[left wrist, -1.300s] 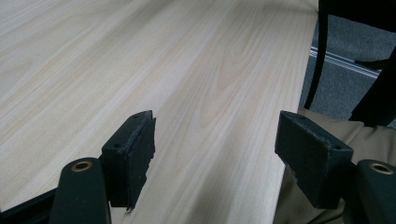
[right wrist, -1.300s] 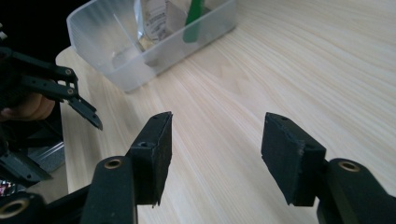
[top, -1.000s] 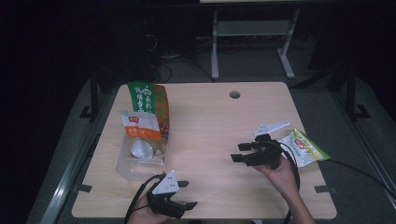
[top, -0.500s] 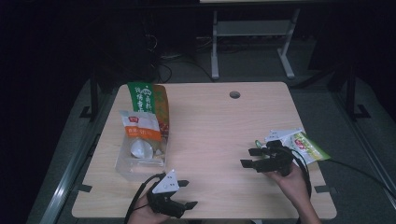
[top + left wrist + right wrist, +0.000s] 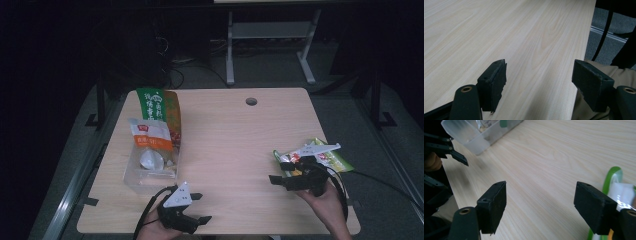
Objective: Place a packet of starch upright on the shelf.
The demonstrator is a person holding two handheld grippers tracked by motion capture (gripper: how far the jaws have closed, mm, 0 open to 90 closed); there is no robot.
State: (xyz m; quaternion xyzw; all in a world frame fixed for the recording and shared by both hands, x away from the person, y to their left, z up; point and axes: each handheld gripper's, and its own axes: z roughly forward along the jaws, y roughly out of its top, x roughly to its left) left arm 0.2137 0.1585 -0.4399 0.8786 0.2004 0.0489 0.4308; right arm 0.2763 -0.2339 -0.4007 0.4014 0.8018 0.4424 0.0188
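Right claw (image 5: 278, 181) withdrawn from green snack packet (image 5: 334, 159).
Its jaws have just been opening, nothing between; left claw (image 5: 200, 207) apart, idle on table (image 5: 240, 140).

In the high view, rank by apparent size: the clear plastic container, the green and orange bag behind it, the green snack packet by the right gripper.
1. Clear plastic container and green and orange bag: look alike, the bag partly hidden.
2. Green snack packet: smallest, partly covered by the right gripper.

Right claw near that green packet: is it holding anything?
Nothing. The right claw has just been opening, nothing between its jaws; the green packet lies beside it on the table.
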